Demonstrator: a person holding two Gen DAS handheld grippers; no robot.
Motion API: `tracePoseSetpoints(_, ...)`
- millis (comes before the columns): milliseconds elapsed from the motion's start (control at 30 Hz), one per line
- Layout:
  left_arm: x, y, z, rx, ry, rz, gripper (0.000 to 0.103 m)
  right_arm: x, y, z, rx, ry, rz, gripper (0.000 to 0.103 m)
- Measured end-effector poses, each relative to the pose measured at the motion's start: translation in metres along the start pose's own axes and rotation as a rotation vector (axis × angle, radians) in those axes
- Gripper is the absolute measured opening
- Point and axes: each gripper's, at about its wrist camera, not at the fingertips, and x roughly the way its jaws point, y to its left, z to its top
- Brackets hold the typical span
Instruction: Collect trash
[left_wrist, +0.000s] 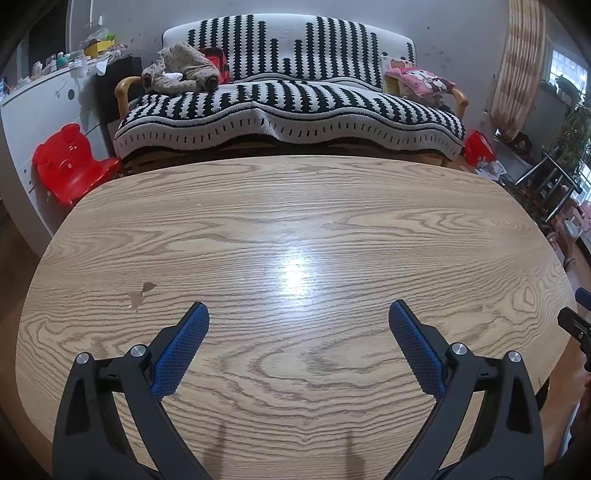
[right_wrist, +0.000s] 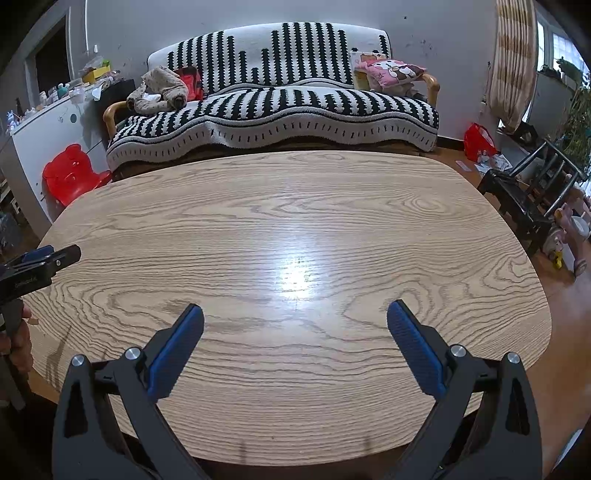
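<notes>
My left gripper (left_wrist: 298, 314) is open and empty, held over the near part of the wooden table (left_wrist: 295, 229). My right gripper (right_wrist: 295, 314) is open and empty over the same table (right_wrist: 288, 221). The right gripper's tip shows at the right edge of the left wrist view (left_wrist: 576, 325). The left gripper shows at the left edge of the right wrist view (right_wrist: 40, 264). A small chipped mark (left_wrist: 142, 293) lies on the tabletop left of the left gripper. No trash shows on the table.
A black-and-white striped sofa (left_wrist: 288, 107) stands behind the table with clothes (left_wrist: 181, 72) and a pink pillow (left_wrist: 417, 79). A red child's chair (left_wrist: 70, 166) sits at the left by a white cabinet (left_wrist: 37, 110). A red bag (right_wrist: 478, 142) and a black chair (right_wrist: 524, 195) stand at the right.
</notes>
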Motion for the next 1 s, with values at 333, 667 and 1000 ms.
tracePoseSetpoints(333, 0.0006, 0.0000, -0.0001, 0.003, 0.005, 0.002, 0.095, -0.0009, 0.0001, -0.0010, -0.003, 0.000, 0.001, 0.096)
tracePoseSetpoints(667, 0.0003, 0.0000, 0.0002, 0.003, 0.006, 0.002, 0.095, -0.0008, 0.0004, -0.0007, -0.005, 0.000, 0.001, 0.096)
tracePoseSetpoints(1000, 0.0004, 0.0001, 0.0004, 0.004, 0.007, 0.003, 0.095, -0.0017, 0.0006, -0.0013, -0.007, 0.001, 0.000, 0.096)
